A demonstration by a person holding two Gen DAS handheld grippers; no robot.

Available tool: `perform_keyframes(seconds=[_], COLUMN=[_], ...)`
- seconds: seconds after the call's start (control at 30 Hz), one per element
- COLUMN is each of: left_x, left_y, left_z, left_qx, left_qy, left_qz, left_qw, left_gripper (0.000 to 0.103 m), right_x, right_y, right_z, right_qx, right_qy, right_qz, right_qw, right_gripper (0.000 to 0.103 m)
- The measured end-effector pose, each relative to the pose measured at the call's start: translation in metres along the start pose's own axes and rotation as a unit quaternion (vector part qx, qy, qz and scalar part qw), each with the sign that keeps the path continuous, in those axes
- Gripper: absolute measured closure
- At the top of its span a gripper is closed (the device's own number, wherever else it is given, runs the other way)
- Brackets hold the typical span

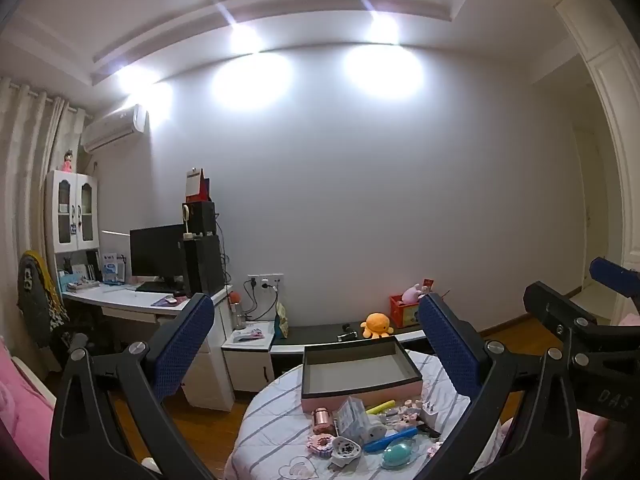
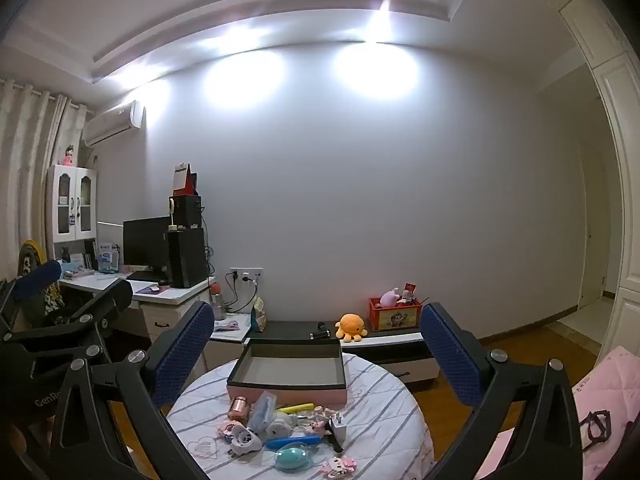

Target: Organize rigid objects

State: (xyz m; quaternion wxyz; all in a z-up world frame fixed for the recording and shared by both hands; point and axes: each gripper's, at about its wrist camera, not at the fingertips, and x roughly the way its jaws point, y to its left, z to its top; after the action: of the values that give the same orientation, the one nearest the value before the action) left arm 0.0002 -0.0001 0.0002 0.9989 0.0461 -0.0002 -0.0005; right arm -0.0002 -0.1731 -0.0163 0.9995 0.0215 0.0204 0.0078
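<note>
Facing the clutter of small rigid objects [image 2: 280, 428] heaped at the near side of the round surface [image 2: 384, 396], we judge that nothing is sorted yet: the copper cylinder [image 2: 239, 408], yellow marker [image 2: 298, 407], blue pen [image 2: 292, 441], teal egg-shaped case [image 2: 291, 460], white charger plug [image 2: 339, 431] and pink trinkets all lie touching or overlapping, while the open pink-sided box [image 2: 288, 372] just behind them looks bare inside. Both tongs hang above and short of the pile, each spread wide and holding nothing: the left tongs [image 1: 316, 344] frame the box, and the right tongs [image 2: 316, 348] do the same from a little further right. To start well, we would pick an item on the edge of the heap, such as the teal case or the copper cylinder, rather than dig into the middle where pieces lean on each other. We would bring one pair of tongs down squarely over it, close on its narrower sides, lift straight up, and set it in a far corner of the box so later pieces have room. Beyond the surface sit a low cabinet with an orange plush octopus [image 2: 351, 327] and a red toy crate [image 2: 394, 314], and a desk with a monitor [image 2: 146, 246] to the left.
</note>
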Motion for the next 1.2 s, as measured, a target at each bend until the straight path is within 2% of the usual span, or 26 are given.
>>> perform_keyframes(seconds=[0.13, 0.27, 1.2], left_x=[-0.004, 0.003, 0.003], left_y=[-0.002, 0.0, 0.002], left_z=[0.001, -0.001, -0.006], left_qx=[0.002, -0.008, -0.003], left_qy=[-0.006, 0.015, 0.012], left_qz=[0.0, -0.006, 0.004], left_qw=[1.0, 0.9998, 0.9999], left_gripper=[0.0, 0.0, 0.0], right_x=[-0.002, 0.0, 0.004], right_y=[0.0, -0.001, 0.002], right_z=[0.0, -0.001, -0.002], right_qx=[0.004, 0.002, -0.007], right_qy=[-0.011, -0.009, -0.001], right_qz=[0.001, 0.0, 0.005], right_qw=[1.0, 1.0, 1.0], right_gripper=[0.0, 0.0, 0.0])
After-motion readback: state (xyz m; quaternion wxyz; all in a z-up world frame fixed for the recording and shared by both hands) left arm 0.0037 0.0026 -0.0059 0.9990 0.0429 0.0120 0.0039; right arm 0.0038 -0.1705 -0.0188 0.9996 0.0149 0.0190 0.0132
